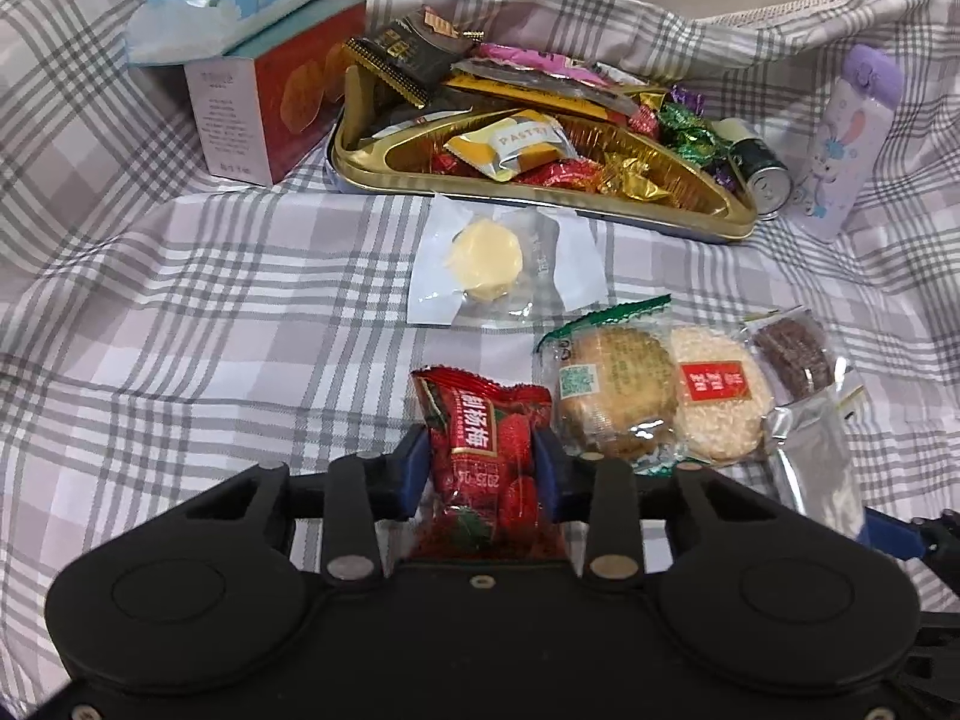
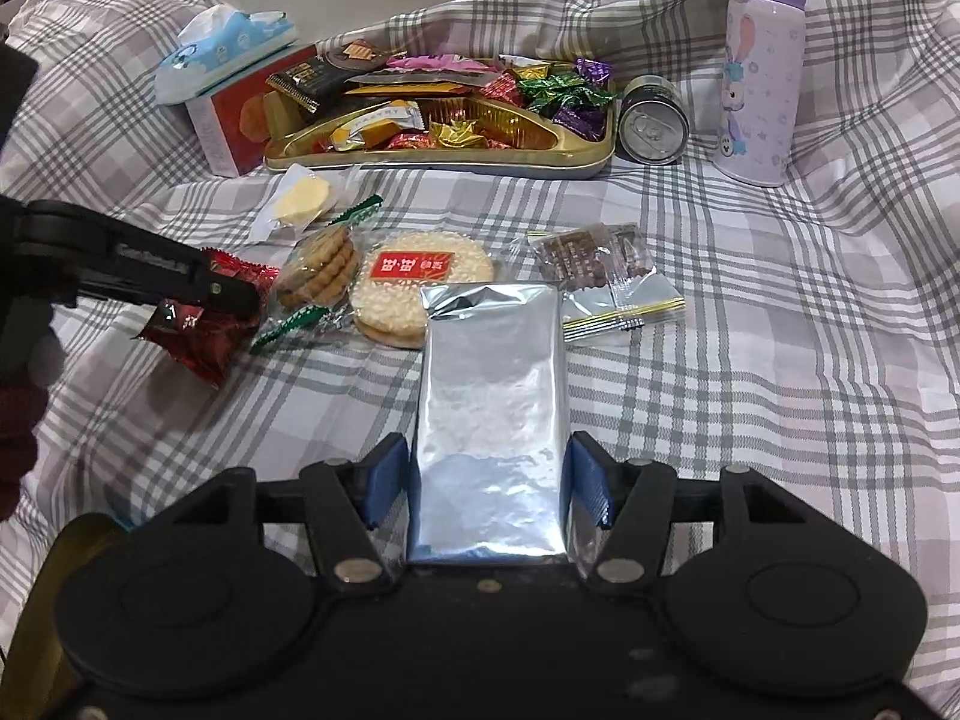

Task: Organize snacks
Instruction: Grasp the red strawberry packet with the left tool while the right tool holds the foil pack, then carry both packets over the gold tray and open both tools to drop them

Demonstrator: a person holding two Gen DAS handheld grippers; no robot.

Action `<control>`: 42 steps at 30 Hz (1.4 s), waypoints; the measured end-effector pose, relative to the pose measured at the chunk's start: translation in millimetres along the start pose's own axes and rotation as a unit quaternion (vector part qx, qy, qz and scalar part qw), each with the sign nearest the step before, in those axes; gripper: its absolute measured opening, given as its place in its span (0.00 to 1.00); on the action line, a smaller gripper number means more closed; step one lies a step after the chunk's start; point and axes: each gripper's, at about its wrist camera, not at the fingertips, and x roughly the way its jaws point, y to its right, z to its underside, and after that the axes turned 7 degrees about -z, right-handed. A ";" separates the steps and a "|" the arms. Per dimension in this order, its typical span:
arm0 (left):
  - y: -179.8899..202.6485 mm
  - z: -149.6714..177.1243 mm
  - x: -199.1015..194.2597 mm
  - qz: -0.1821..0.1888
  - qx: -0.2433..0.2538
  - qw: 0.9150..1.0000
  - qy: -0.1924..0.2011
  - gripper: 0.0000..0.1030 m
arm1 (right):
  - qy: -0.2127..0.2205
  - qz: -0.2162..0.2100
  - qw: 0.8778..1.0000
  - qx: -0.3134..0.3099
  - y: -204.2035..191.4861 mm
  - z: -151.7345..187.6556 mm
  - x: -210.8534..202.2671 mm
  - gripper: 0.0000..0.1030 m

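Observation:
My left gripper is shut on a red strawberry snack packet, its blue pads pressing both sides. From the right wrist view it holds that packet just left of the snack row. My right gripper is open around a silver foil packet lying on the cloth, with a gap at the left pad. A green-edged biscuit pack, a rice cracker and brown cookies lie side by side. A gold tray at the back holds several wrapped sweets.
A clear packet with a yellow round snack lies in front of the tray. A tissue pack sits on a red box left of the tray. A dark can and a purple bottle stand on its right. Plaid cloth covers everything.

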 end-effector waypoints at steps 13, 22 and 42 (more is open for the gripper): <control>-10.9 21.1 -41.7 0.009 -0.008 1.000 0.008 0.43 | -0.001 -0.008 1.000 -0.014 -0.9 2.2 0.2 0.65; -2.8 57.8 -82.2 0.024 0.018 1.000 0.000 0.43 | 0.001 -0.003 1.000 -0.020 -2.1 6.2 -3.2 0.65; 11.4 130.5 -121.8 0.032 0.014 0.999 -0.021 0.43 | -0.001 0.005 1.000 -0.028 -6.1 -1.0 -2.4 0.52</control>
